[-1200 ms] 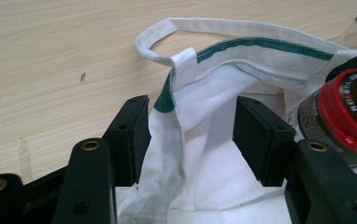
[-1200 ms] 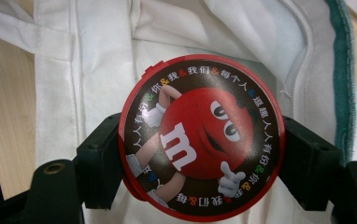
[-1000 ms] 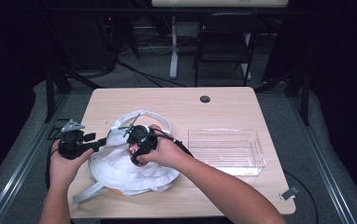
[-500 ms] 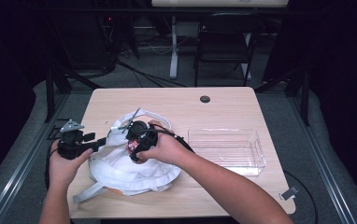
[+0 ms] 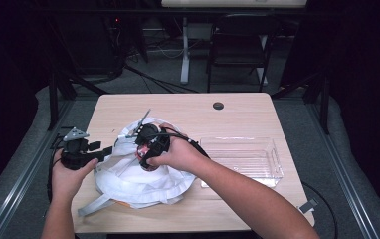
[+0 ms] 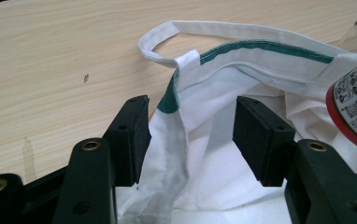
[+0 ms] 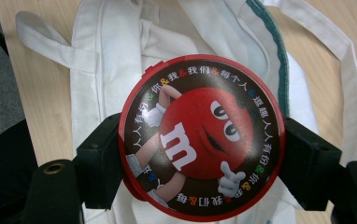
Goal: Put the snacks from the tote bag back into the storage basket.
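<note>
A: Right gripper view has my right gripper (image 7: 200,163) clamped on the red tin (image 7: 201,135), over the white bag (image 7: 120,70) at the desk's (image 5: 228,114) near left.

B: And the left?

A: My left gripper (image 6: 190,135) straddles the bag's hem; whether it pinches, I can't tell. I'd lift that hem to hold the mouth wide, then lower the tin straight in, flat.

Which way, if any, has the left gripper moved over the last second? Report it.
No. The left gripper sits where it did, at the table's left edge.
</note>
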{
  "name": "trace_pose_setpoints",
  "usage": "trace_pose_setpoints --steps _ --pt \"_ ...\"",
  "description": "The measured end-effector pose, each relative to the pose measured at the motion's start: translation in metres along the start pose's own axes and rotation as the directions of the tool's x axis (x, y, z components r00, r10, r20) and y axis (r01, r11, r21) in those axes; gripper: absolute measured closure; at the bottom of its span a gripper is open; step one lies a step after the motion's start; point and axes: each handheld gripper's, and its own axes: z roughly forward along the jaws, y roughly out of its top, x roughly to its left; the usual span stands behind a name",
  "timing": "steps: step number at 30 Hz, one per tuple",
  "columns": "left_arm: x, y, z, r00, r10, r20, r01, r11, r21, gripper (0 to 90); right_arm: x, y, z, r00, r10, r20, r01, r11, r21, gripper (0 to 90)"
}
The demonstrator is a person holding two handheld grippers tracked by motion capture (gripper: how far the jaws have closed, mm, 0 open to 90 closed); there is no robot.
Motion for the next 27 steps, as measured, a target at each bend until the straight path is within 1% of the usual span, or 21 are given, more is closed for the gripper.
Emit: trace_pose_setpoints --steps 6,11,17,23,27 --pt "0.001 0.0 -0.001 1.0 0.0 -0.001 0.0 1.0 -0.001 46.0 -0.003 -0.002 -0.006 1.0 0.004 0.002 -0.004 1.0 0.0 25.1" --pt "0.001 0.0 -0.001 1.0 0.0 -0.001 0.0 1.0 0.0 46.0 -0.008 -0.008 -0.014 0.9999 0.009 0.013 -0.009 0.9999 0.006 25.1" --pt "0.001 0.0 -0.001 1.0 -0.001 -0.004 0.001 1.0 0.001 45.9 -0.017 -0.018 -0.024 0.9993 0.027 0.025 -0.027 0.9996 -0.005 25.2" --pt "0.0 0.0 0.0 1.0 -0.001 -0.003 0.001 1.0 0.003 45.9 -0.027 -0.031 -0.034 0.9977 0.045 0.05 -0.045 0.999 -0.002 25.2" --pt "0.0 0.0 0.0 1.0 0.001 -0.003 -0.001 1.0 0.005 45.9 -0.033 -0.038 -0.041 0.9962 0.063 0.059 -0.063 0.9979 -0.013 25.1"
